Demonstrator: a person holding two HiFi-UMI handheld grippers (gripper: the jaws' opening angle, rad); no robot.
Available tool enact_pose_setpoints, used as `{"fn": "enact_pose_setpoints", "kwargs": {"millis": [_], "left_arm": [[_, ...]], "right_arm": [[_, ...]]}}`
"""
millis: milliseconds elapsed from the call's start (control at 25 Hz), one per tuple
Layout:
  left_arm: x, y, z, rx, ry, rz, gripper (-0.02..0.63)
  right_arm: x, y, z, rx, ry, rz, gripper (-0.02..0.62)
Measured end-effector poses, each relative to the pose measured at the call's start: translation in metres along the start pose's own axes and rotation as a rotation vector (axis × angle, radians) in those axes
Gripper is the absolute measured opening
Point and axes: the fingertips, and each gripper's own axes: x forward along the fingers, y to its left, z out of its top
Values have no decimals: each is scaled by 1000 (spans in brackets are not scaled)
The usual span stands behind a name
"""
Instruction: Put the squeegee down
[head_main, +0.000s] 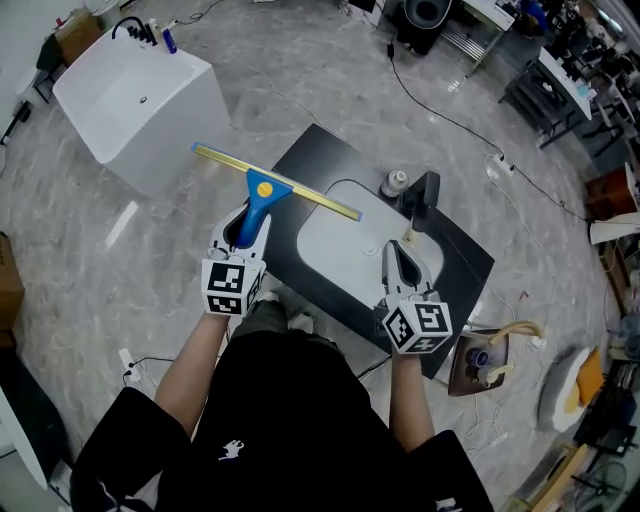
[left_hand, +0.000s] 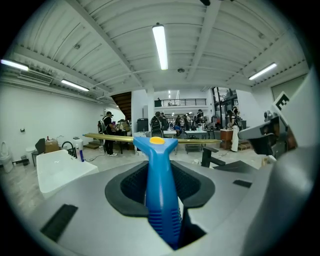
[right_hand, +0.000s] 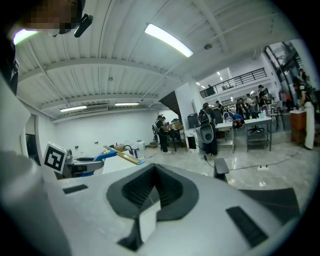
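The squeegee (head_main: 262, 192) has a blue handle and a long yellow blade, and it hangs over the left end of the black counter (head_main: 470, 260). My left gripper (head_main: 246, 222) is shut on the handle; in the left gripper view the handle (left_hand: 160, 195) runs straight out between the dark pads of that gripper (left_hand: 160, 167), with the blade lying crosswise and level. My right gripper (head_main: 404, 248) hovers over the right side of the white sink basin (head_main: 335, 245), close to the black faucet (head_main: 425, 195). In its own view the right gripper (right_hand: 152, 170) has its tips together with nothing in them, and the squeegee (right_hand: 120, 156) shows at its left.
A small round bottle (head_main: 396, 183) stands behind the basin beside the faucet. A large white tub (head_main: 135, 100) sits on the floor at the far left. Cables cross the marble floor, and a board with small items (head_main: 480, 365) lies at the counter's right. People and tables fill the far background.
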Motion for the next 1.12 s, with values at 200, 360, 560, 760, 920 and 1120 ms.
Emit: {"fn": "enact_pose_setpoints", "kwargs": {"millis": [200, 360, 560, 760, 920, 1120], "left_arm": [[33, 5, -6, -9, 25, -51, 132], [72, 4, -16, 9, 55, -127, 132], [119, 1, -27, 14, 117, -228, 132], [167, 6, -34, 11, 153, -275, 133], [198, 7, -42, 2, 179, -292, 132], [234, 3, -54, -15, 201, -300, 132]], "right_arm": [[7, -5, -8, 19, 15, -55, 2], [18, -16, -11, 40, 16, -136, 2], [41, -28, -15, 71, 17, -236, 2], [64, -34, -26, 95, 56, -303, 2], [74, -39, -33, 97, 88, -347, 2], [88, -50, -42, 100, 125, -393, 2]]}}
